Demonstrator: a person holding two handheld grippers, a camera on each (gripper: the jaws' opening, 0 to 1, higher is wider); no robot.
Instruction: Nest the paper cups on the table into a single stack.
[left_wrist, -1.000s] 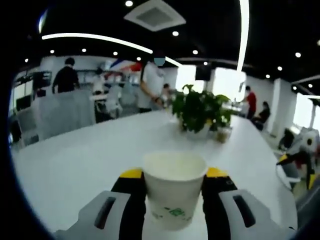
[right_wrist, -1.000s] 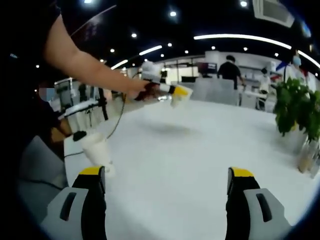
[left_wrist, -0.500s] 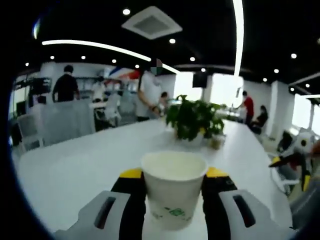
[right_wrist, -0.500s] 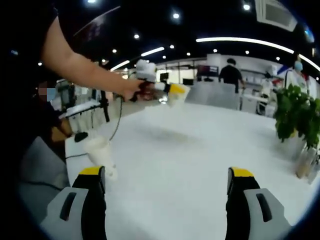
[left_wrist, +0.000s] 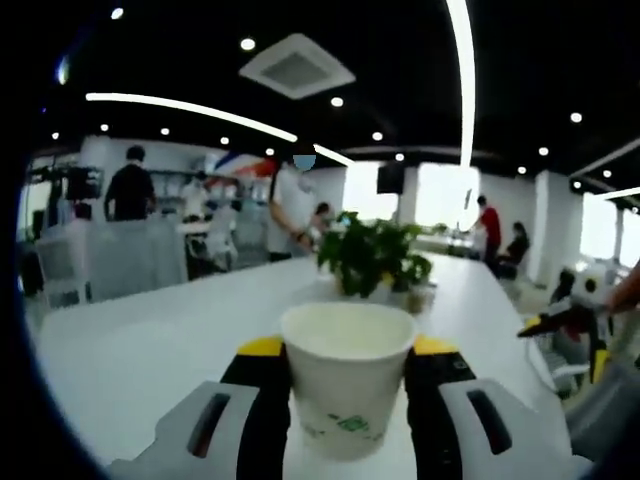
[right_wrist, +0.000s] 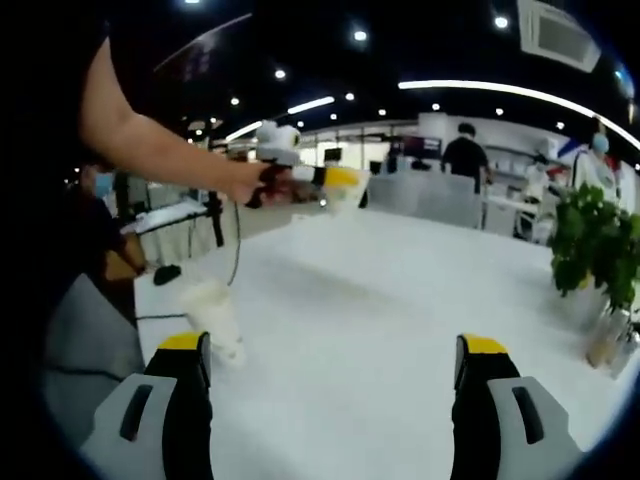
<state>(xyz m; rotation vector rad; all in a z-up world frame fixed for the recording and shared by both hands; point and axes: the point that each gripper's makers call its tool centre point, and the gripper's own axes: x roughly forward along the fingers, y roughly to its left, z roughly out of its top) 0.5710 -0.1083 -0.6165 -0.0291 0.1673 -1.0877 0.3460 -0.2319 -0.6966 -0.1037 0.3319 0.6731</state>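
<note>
Holding one paper cup in the left gripper, right gripper wide and empty, we judge nesting unfinished, another cup waiting on the table.

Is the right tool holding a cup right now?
No. The right tool stands wide open over the bare white table, nothing between its jaws.

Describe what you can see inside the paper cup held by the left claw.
The paper cup sits between the left claw's jaws. Inside, a pale upper wall shows below the rim; the bottom is hidden by the near wall, so any contents cannot be seen.
</note>
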